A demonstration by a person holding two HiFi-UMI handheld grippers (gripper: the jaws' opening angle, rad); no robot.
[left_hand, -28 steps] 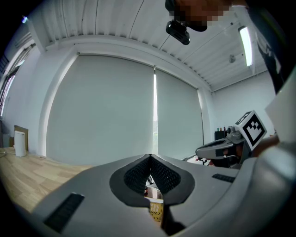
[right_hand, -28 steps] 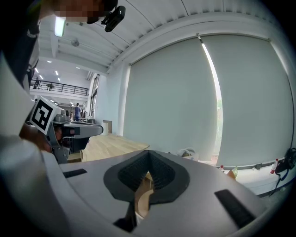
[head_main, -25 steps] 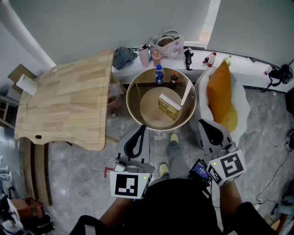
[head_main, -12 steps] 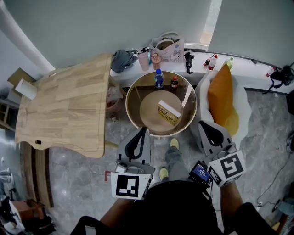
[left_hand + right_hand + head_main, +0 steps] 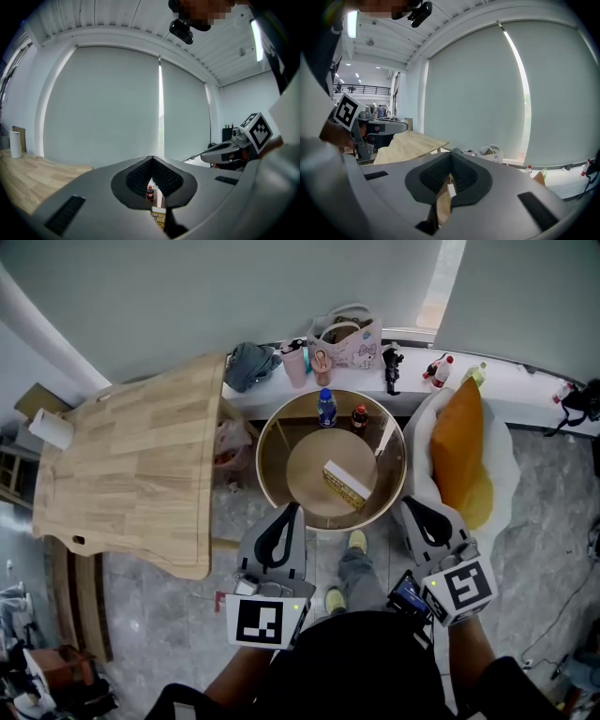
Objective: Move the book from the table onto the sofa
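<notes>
The book (image 5: pixel 345 485), yellow cover with white page edges, lies on the round wooden table (image 5: pixel 277 424), right of its middle. My left gripper (image 5: pixel 287 516) is shut and empty, hovering just short of the table's near rim. My right gripper (image 5: pixel 418 514) is also shut and empty, at the rim's near right, beside the white sofa (image 5: pixel 497 461) with its orange cushion (image 5: pixel 459 448). In the left gripper view the left gripper (image 5: pixel 152 159) shows the book (image 5: pixel 159 218) through the slot below its closed tips. The right gripper (image 5: pixel 451 154) points past the table.
A blue bottle (image 5: pixel 325 409) and a small dark red-capped bottle (image 5: pixel 359 417) stand at the table's far side. A large wooden tabletop (image 5: pixel 131 465) lies to the left. Bags, cups and bottles line the window ledge (image 5: pixel 525 381). My feet (image 5: pixel 354 542) are below the table.
The round table, book and sofa have slid closer to me in the head view. Both grippers, still shut, now reach nearer the table's near rim.
</notes>
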